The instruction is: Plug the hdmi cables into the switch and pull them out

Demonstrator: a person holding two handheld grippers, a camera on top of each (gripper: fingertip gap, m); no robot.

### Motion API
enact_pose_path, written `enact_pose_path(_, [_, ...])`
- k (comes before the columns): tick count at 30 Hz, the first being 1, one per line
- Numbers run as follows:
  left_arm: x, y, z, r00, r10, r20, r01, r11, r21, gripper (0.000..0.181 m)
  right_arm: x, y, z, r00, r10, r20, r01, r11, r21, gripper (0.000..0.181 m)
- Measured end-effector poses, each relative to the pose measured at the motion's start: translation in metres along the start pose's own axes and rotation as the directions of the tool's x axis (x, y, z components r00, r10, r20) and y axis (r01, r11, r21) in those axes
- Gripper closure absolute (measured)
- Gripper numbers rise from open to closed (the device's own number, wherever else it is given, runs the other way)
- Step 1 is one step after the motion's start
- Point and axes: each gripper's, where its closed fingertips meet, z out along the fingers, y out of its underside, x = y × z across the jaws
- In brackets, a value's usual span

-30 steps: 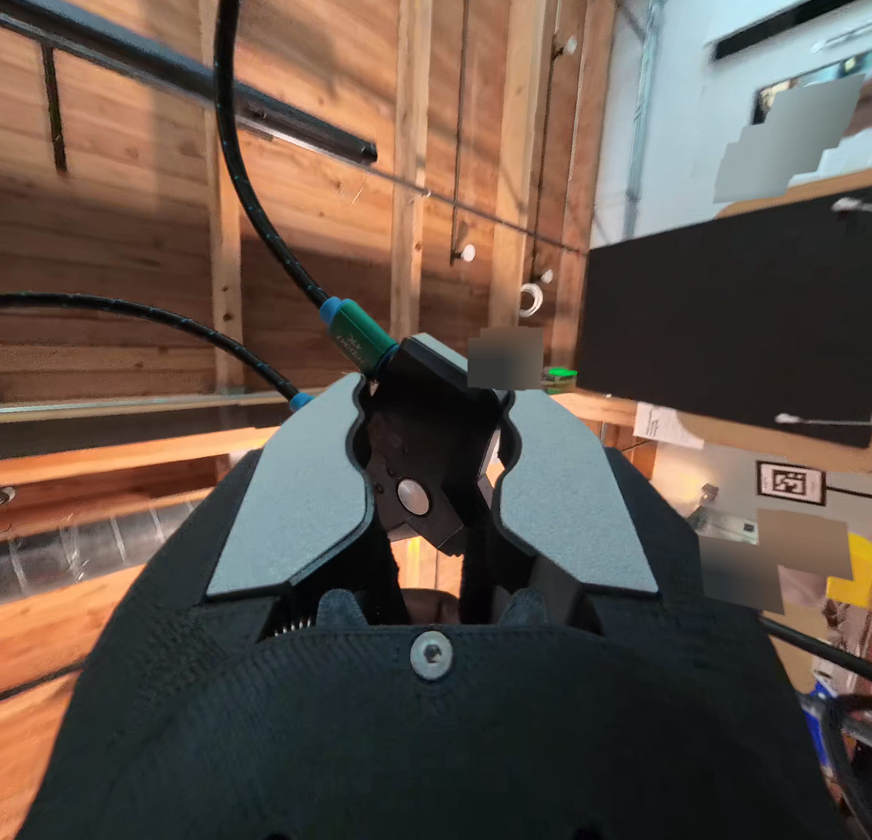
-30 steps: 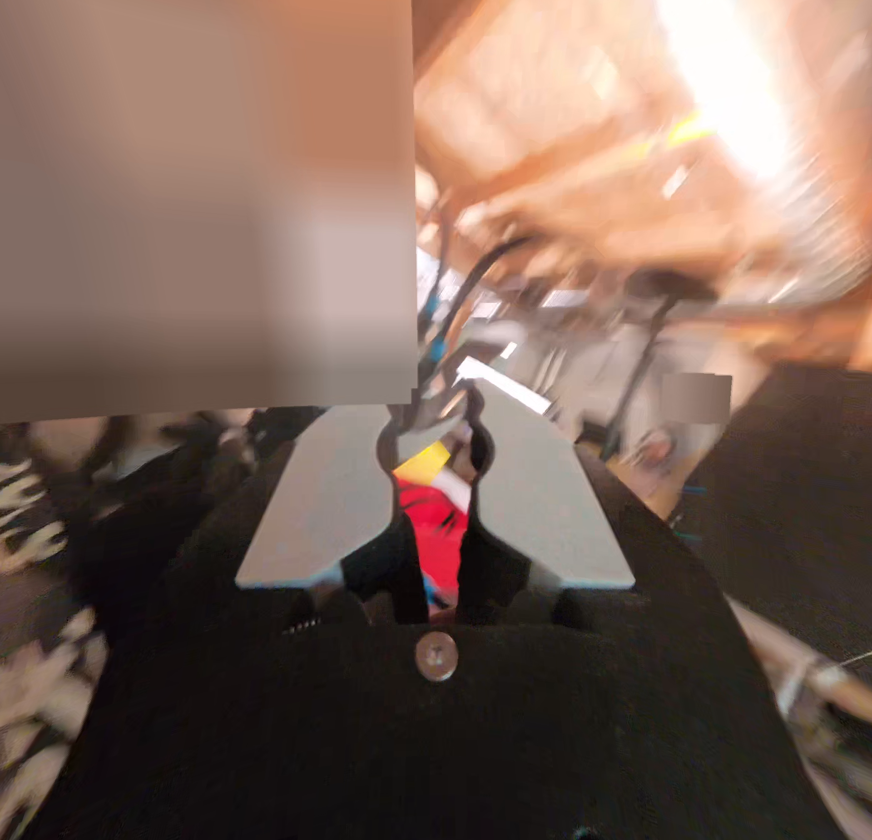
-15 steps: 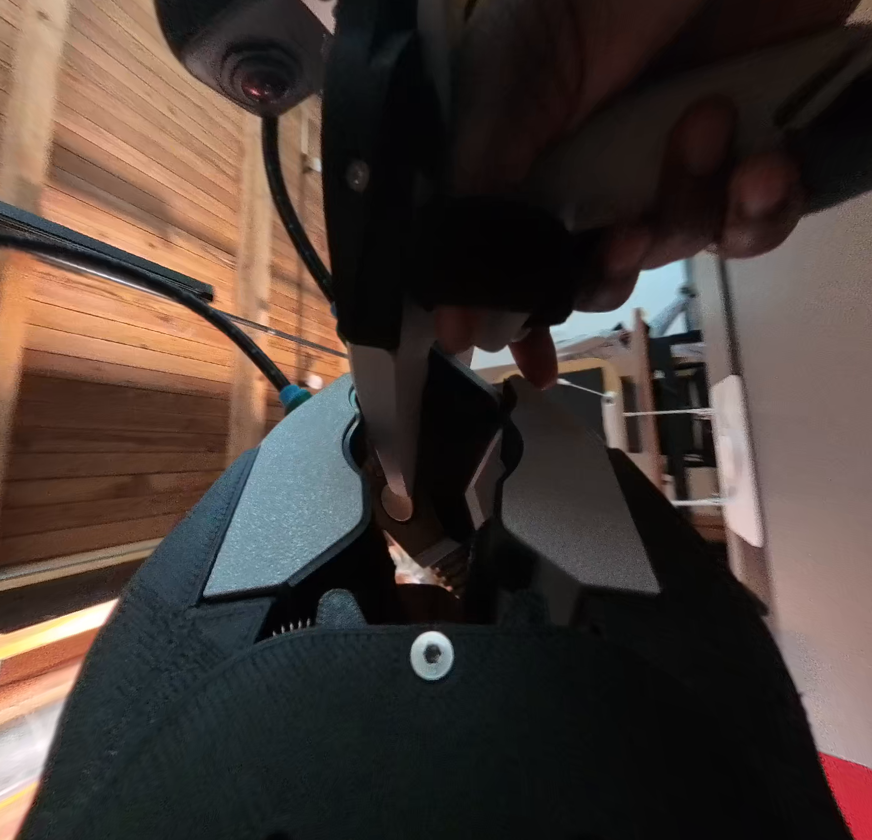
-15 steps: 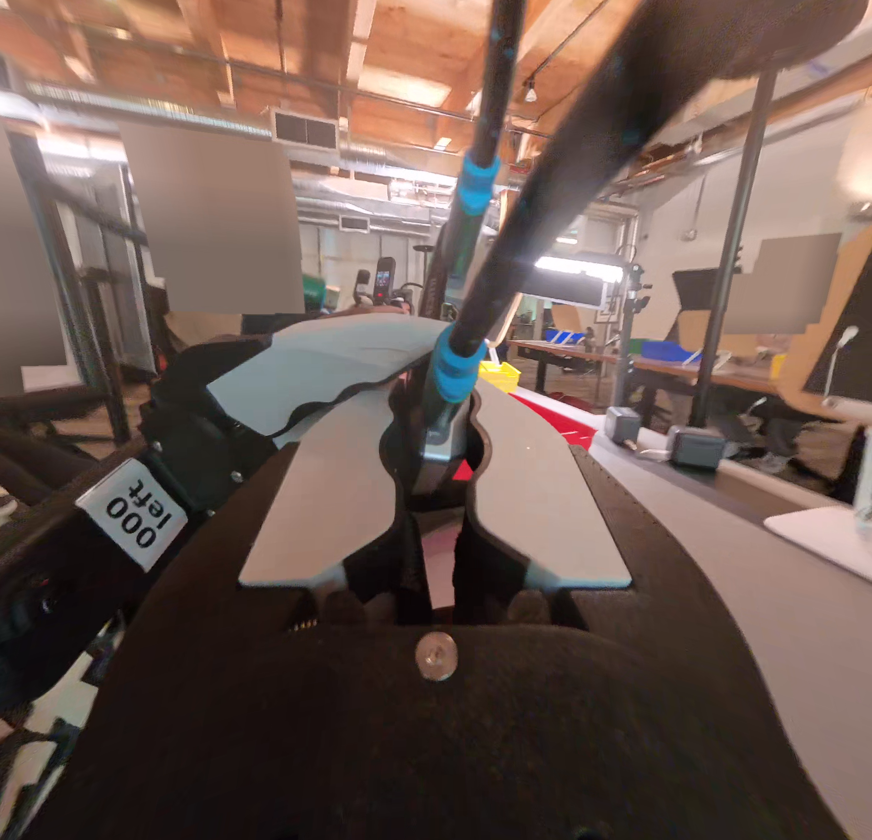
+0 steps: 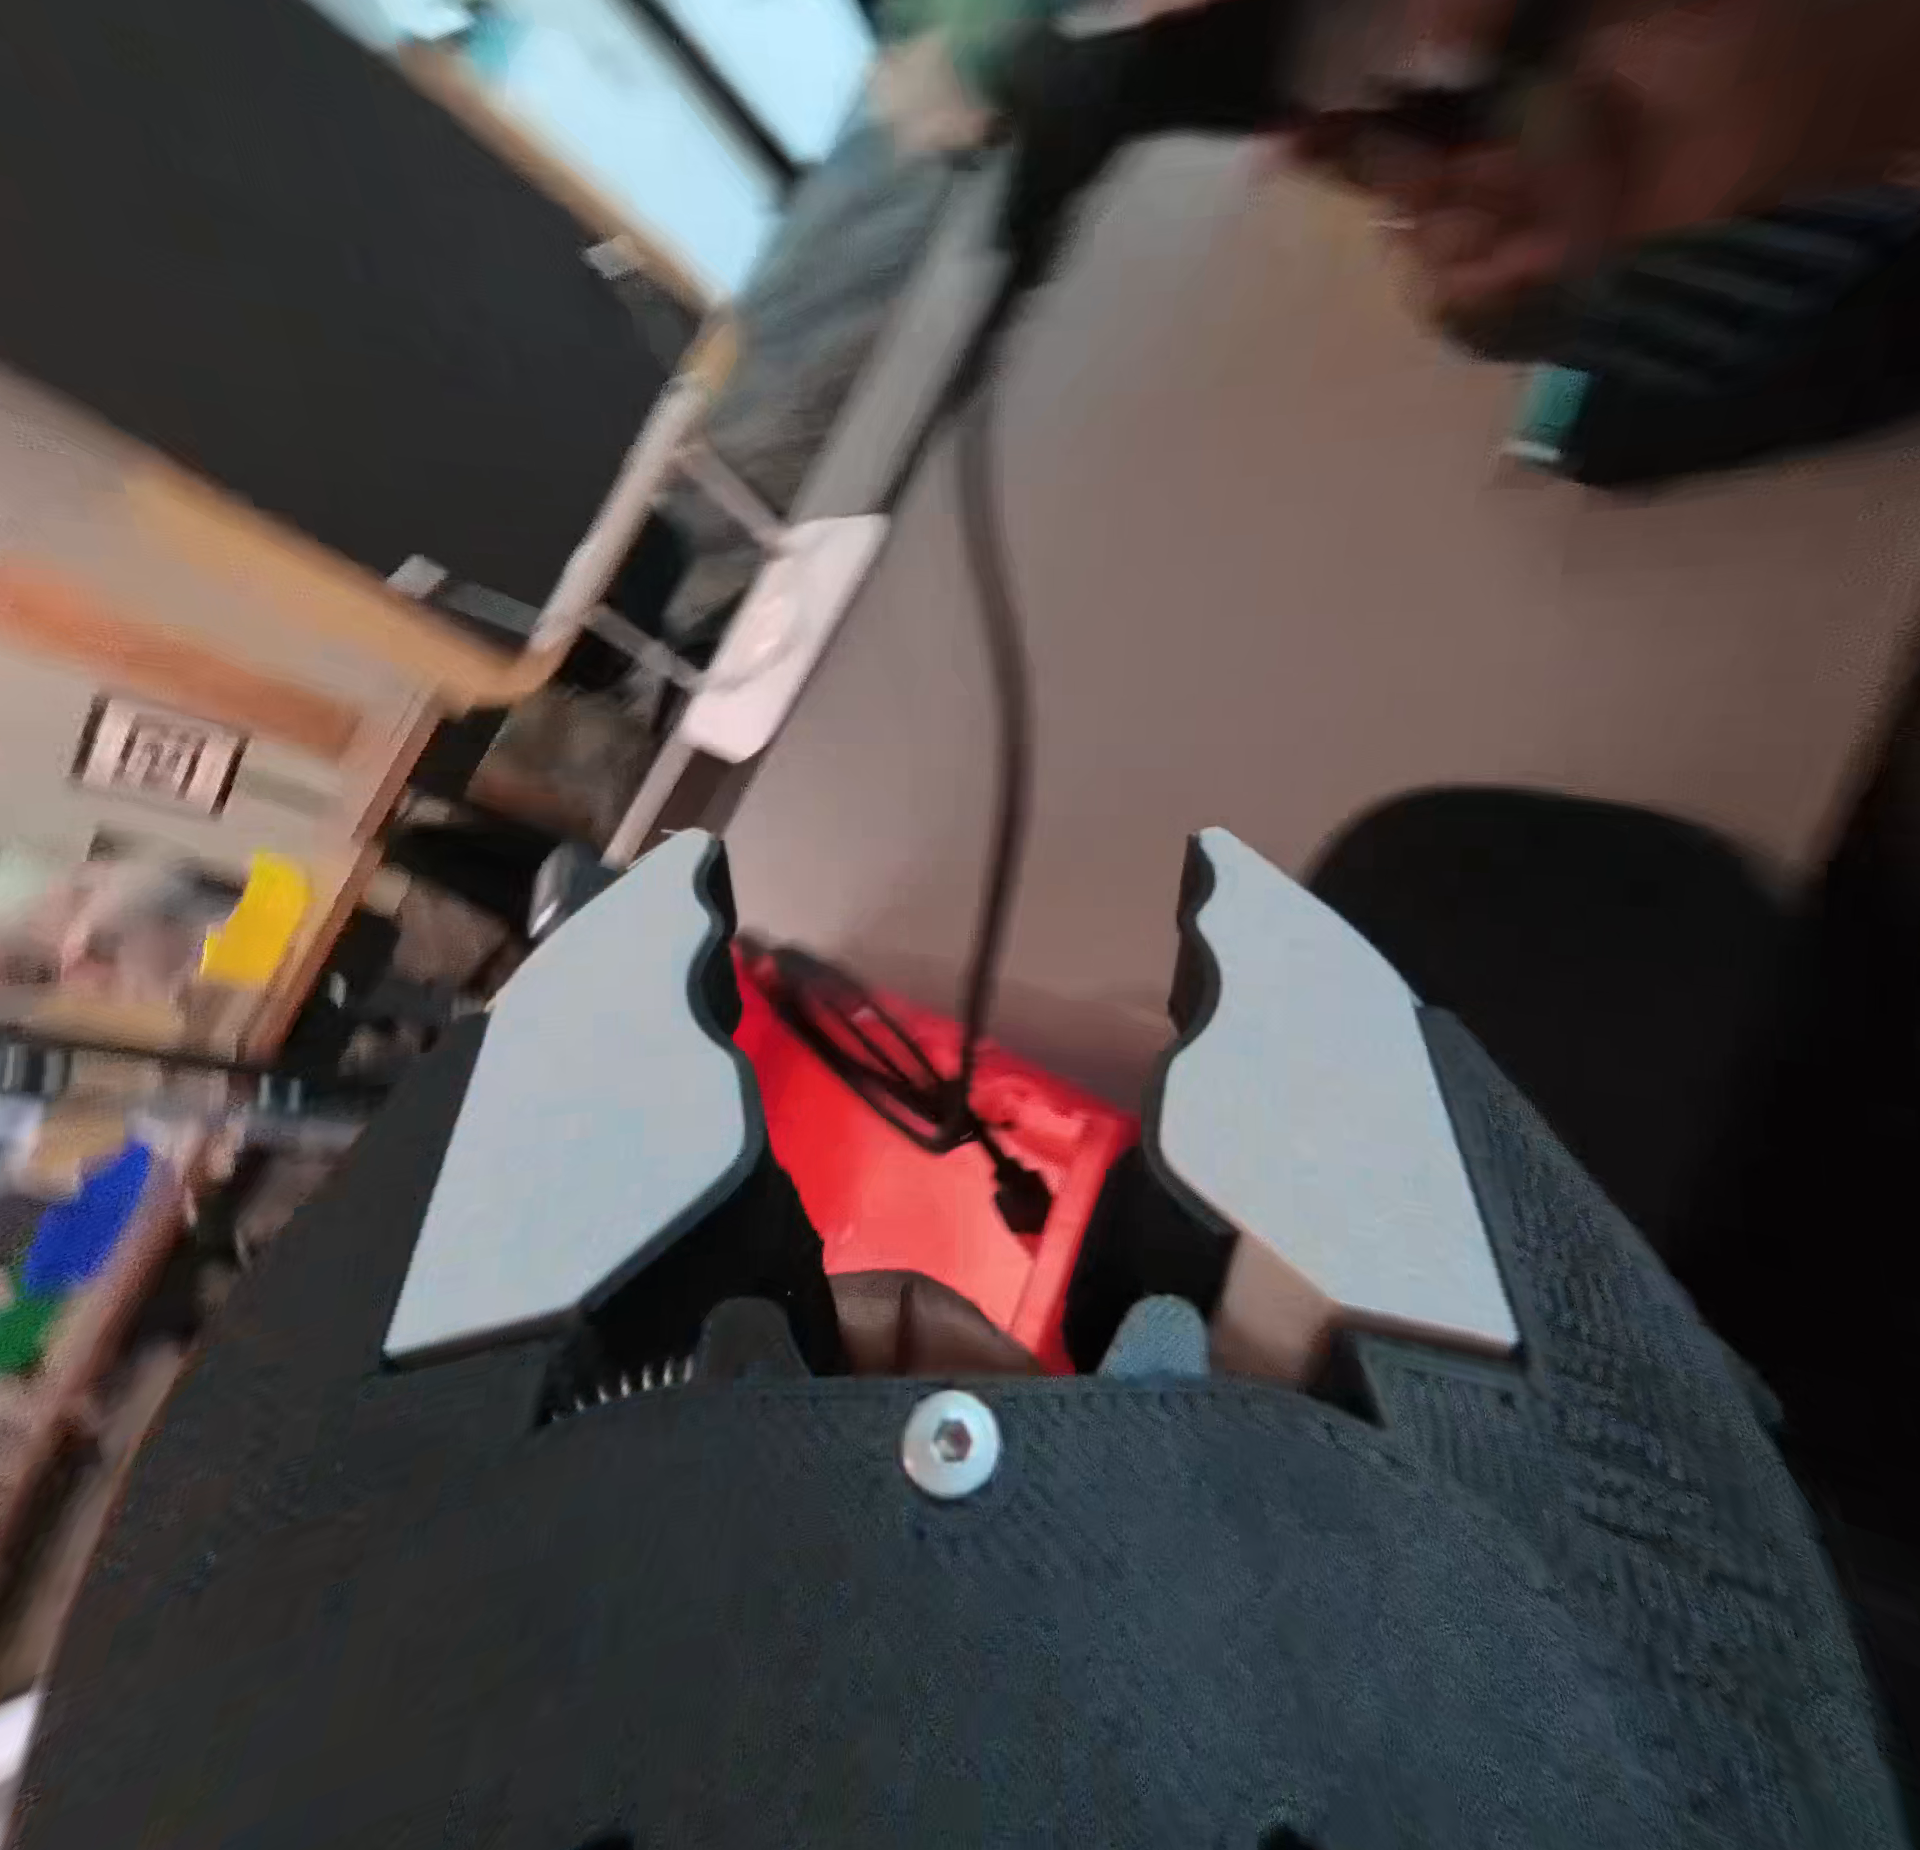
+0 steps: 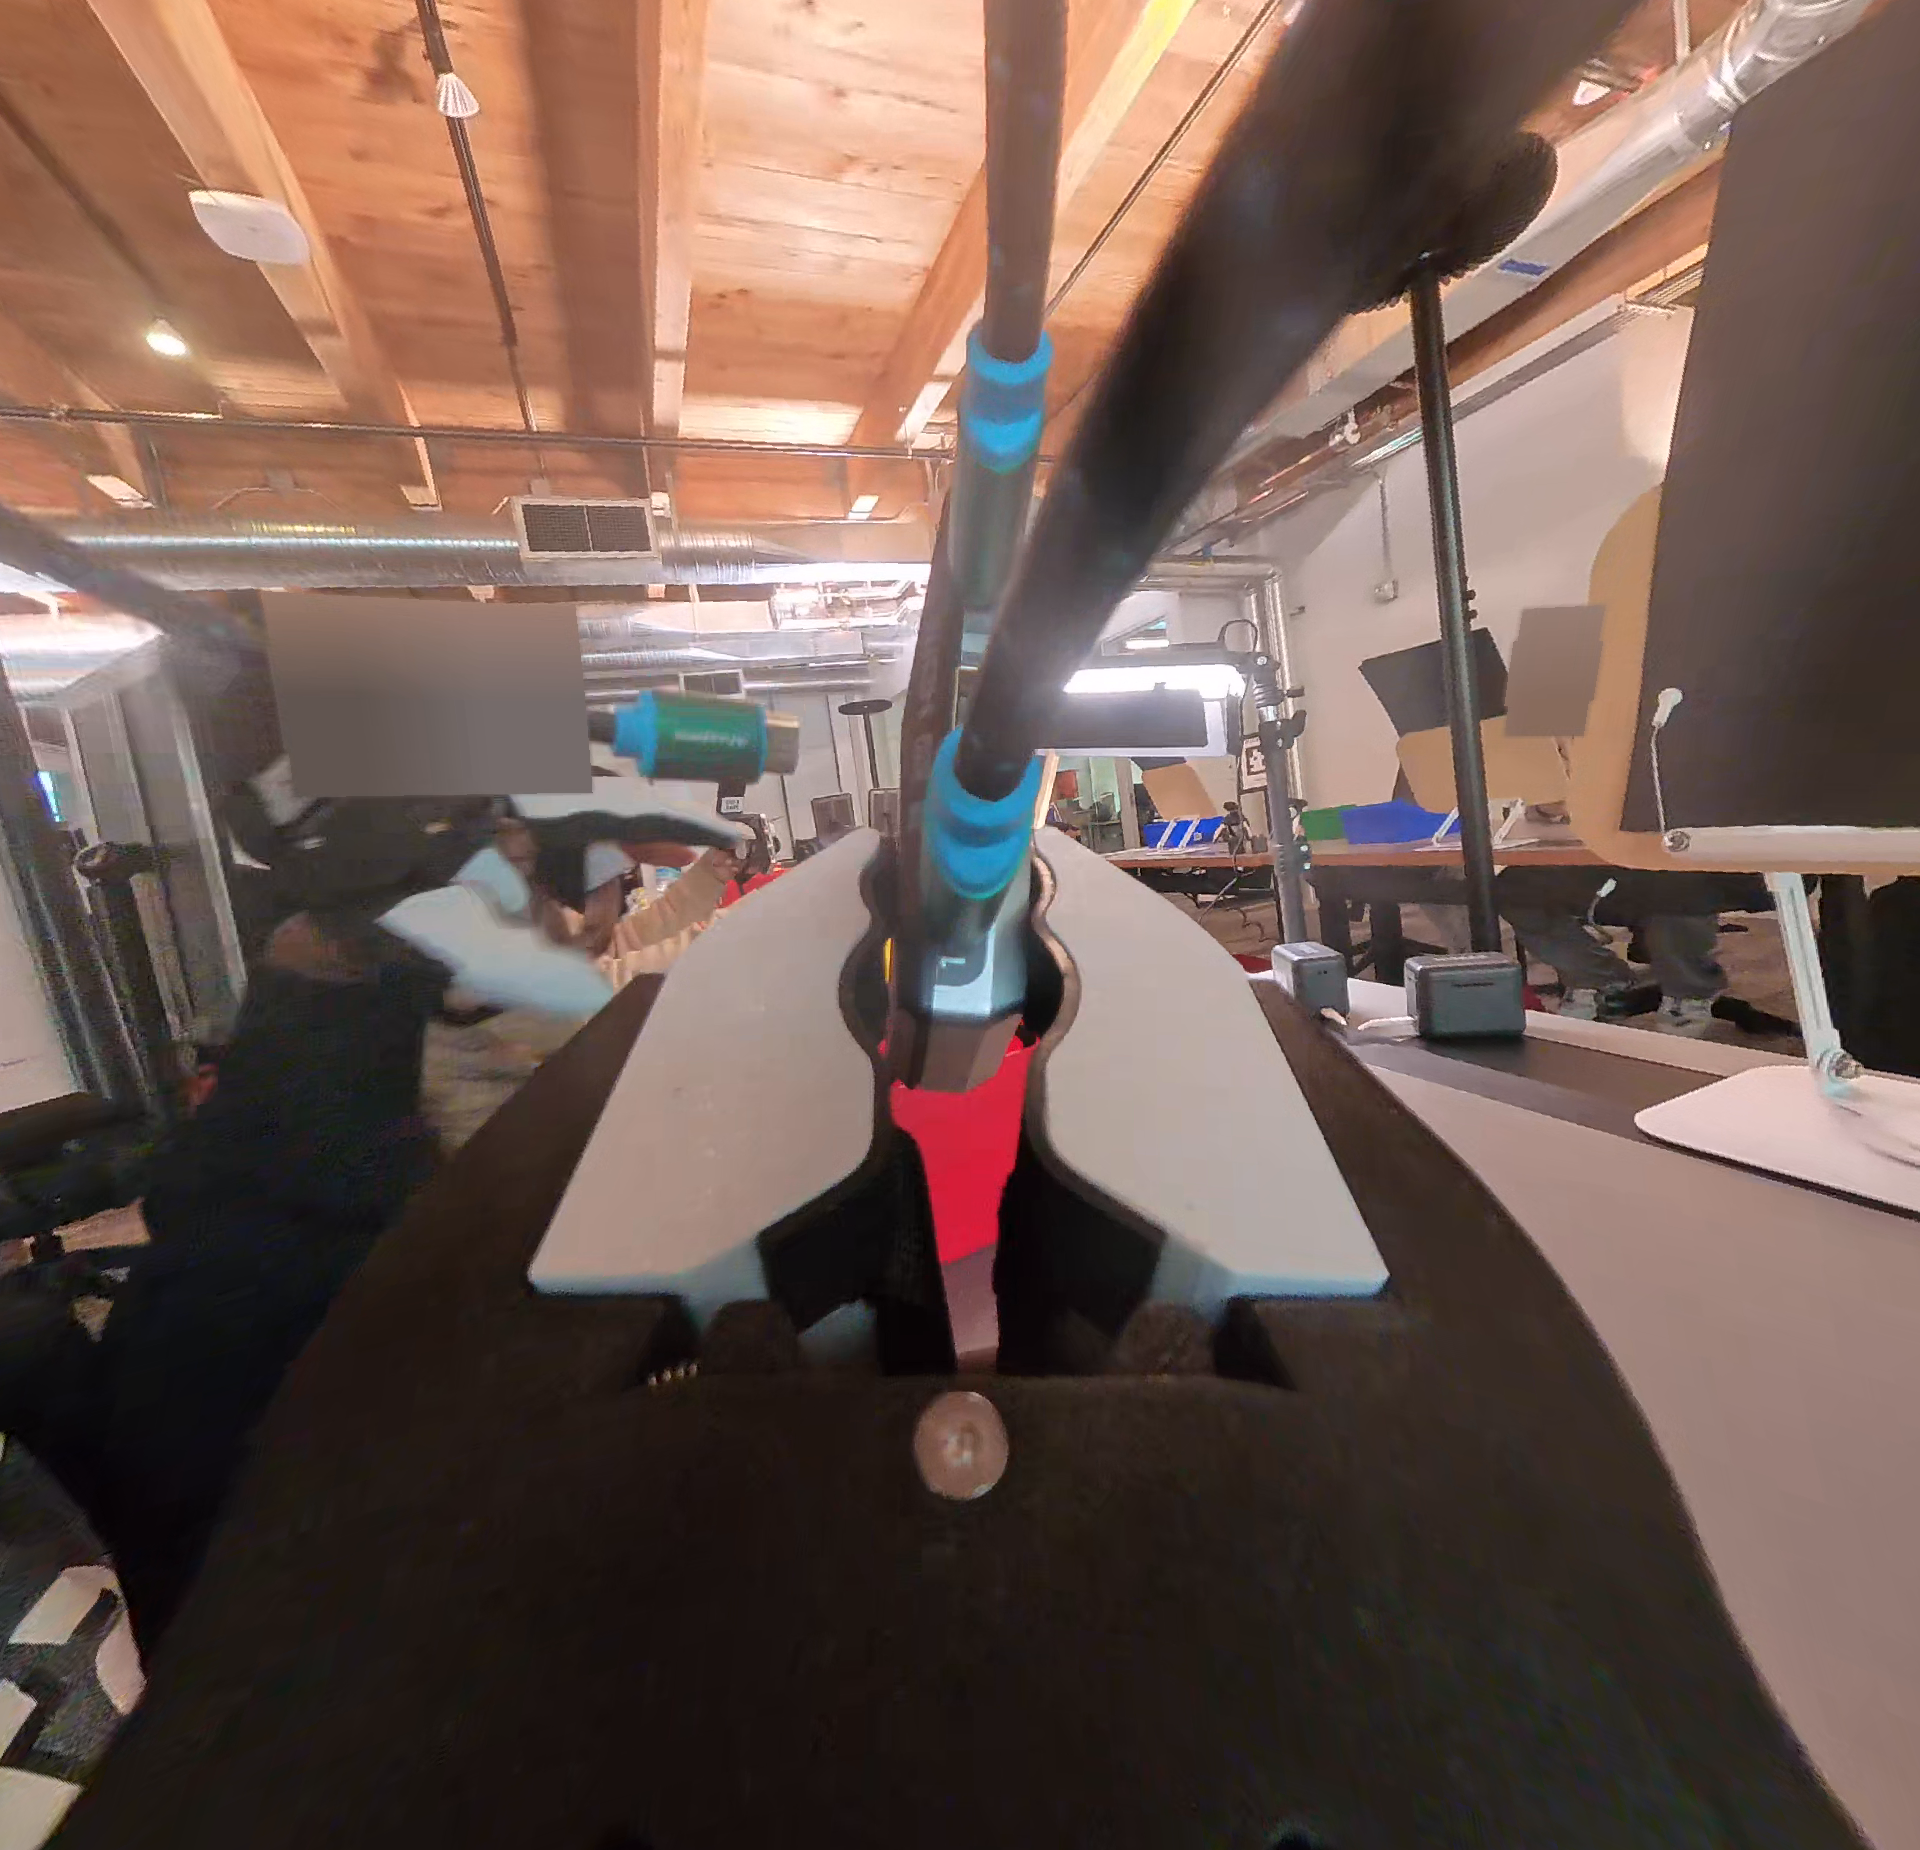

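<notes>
My right gripper (image 6: pixel 956 855) is shut on a grey HDMI plug (image 6: pixel 966 953) with a blue collar, held up in the air, its black cable running up and right. A second blue-collared plug (image 6: pixel 1000 398) stands right behind it, and a thin black part runs alongside; I cannot tell whether that is the switch. A third, teal plug (image 6: pixel 707 740) hangs free to the left. My left gripper (image 5: pixel 951 855) is open and empty, pointing down at a red bin (image 5: pixel 914 1177) that holds a coiled black cable (image 5: pixel 862 1042). The left wrist view is blurred.
A grey table (image 6: pixel 1662 1333) lies to the right with a white stand base (image 6: pixel 1787 1125) and two small grey boxes (image 6: pixel 1465 995). A thin black cable (image 5: pixel 1003 657) hangs down into the red bin. A person's hand (image 5: pixel 1558 138) shows blurred above.
My left gripper has opened, let go of the black switch and swung down towards the red bin. My right gripper stays shut on the plug, now held steady.
</notes>
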Motion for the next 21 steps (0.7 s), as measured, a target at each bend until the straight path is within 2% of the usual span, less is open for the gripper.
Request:
enact_pose_path(1, [-0.026,0.013,0.002,0.989,-0.123,0.085,0.124,0.992,-0.003,0.100,0.000,0.000,0.000,1.000,-0.002,0.002,0.002,1.000,0.001,0.159])
enact_pose_path(3, [-0.069,0.038,0.013,0.904,-0.361,0.229,0.369,0.929,0.005,0.100,0.000,0.000,0.000,1.000,-0.007,0.004,0.007,1.000,0.002,0.159])
enact_pose_path(4, [-0.081,0.048,0.023,0.850,-0.463,0.251,0.473,0.881,0.023,0.100,0.000,0.000,0.000,1.000,-0.010,0.004,0.010,1.000,0.002,0.159])
enact_pose_path(6, [-0.082,0.067,0.047,0.778,-0.596,0.200,0.609,0.793,-0.008,0.105,0.000,0.001,0.000,1.000,-0.014,0.007,0.014,1.000,0.002,0.159])
enact_pose_path(8, [-0.064,0.086,0.067,0.758,-0.640,0.122,0.652,0.746,-0.136,0.110,-0.001,0.001,0.000,1.000,-0.016,0.011,0.016,1.000,0.000,0.159])
enact_pose_path(9, [-0.055,0.092,0.075,0.767,-0.635,0.092,0.640,0.744,-0.192,0.112,-0.001,0.001,-0.001,1.000,-0.017,0.013,0.017,1.000,0.000,0.159])
enact_pose_path(11, [-0.039,0.099,0.086,0.804,-0.595,0.018,0.577,0.771,-0.271,0.136,-0.001,0.002,0.000,1.000,-0.018,0.017,0.018,1.000,-0.001,0.159])
enact_pose_path(12, [-0.033,0.102,0.089,0.821,-0.571,-0.013,0.542,0.787,-0.294,0.158,-0.002,0.003,0.000,1.000,-0.018,0.020,0.018,1.000,-0.002,0.159])
enact_pose_path(13, [-0.033,0.104,0.091,0.832,-0.554,-0.012,0.525,0.795,-0.302,0.170,-0.003,0.004,0.000,1.000,-0.020,0.023,0.020,1.000,-0.006,0.159])
enact_pose_path(16, [-0.049,0.102,0.081,0.844,-0.531,0.074,0.530,0.805,-0.268,0.172,-0.007,0.011,0.002,0.998,-0.029,0.047,0.030,0.999,-0.036,0.159])
enact_pose_path(18, [-0.070,0.087,0.062,0.861,-0.473,0.187,0.502,0.848,-0.170,0.173,-0.013,0.015,0.004,0.997,-0.026,0.075,0.030,0.998,-0.047,0.159])
enact_pose_path(19, [-0.082,0.072,0.050,0.869,-0.423,0.256,0.459,0.883,-0.097,0.174,-0.015,0.014,0.004,0.995,-0.030,0.090,0.034,0.999,-0.039,0.159])
enact_pose_path(21, [-0.099,0.027,0.023,0.878,-0.271,0.394,0.260,0.962,0.081,0.174,-0.021,0.005,0.002,0.991,-0.040,0.127,0.040,0.999,0.003,0.159])
